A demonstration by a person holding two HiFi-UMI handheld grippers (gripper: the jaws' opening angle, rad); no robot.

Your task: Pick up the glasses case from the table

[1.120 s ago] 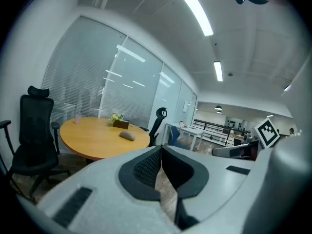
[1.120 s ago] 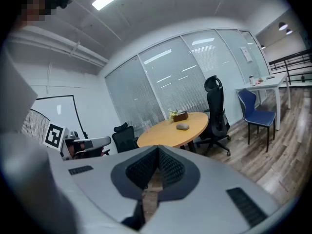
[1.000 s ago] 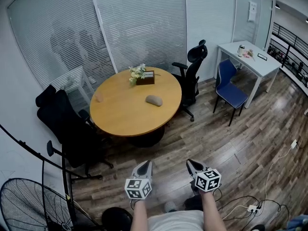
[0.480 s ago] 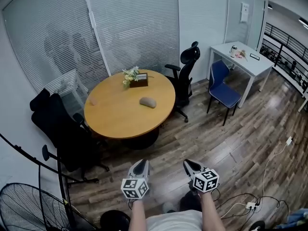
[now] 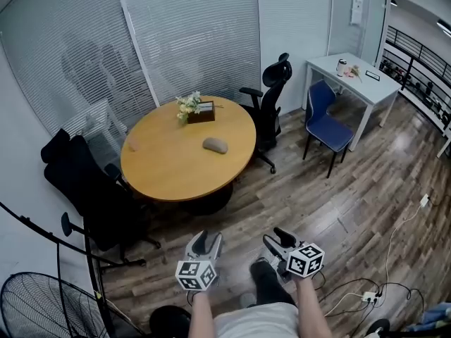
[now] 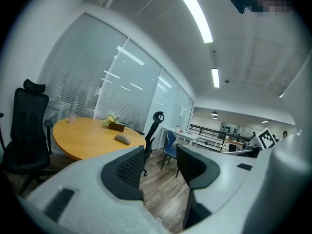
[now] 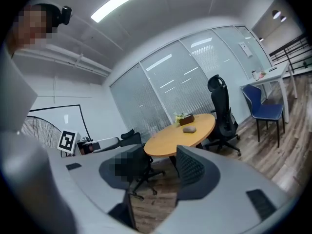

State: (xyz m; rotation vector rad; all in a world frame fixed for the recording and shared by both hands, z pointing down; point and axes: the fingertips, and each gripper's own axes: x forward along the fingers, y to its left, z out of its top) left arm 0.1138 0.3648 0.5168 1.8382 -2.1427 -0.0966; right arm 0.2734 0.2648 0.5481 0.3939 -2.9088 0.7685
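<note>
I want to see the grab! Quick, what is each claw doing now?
Left claw: open, has just been opening, nothing between its jaws.
Right claw: open, has just been opening, nothing between its jaws.

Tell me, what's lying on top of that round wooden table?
On the round table lie a grey oval glasses case, a dark box with flowers and a small pinkish thing, too small to identify. Anything right behind that box is hidden.

The glasses case lies on the round table, the flower box behind it at the far edge. An office chair stands right of the table, a second chair left.
</note>
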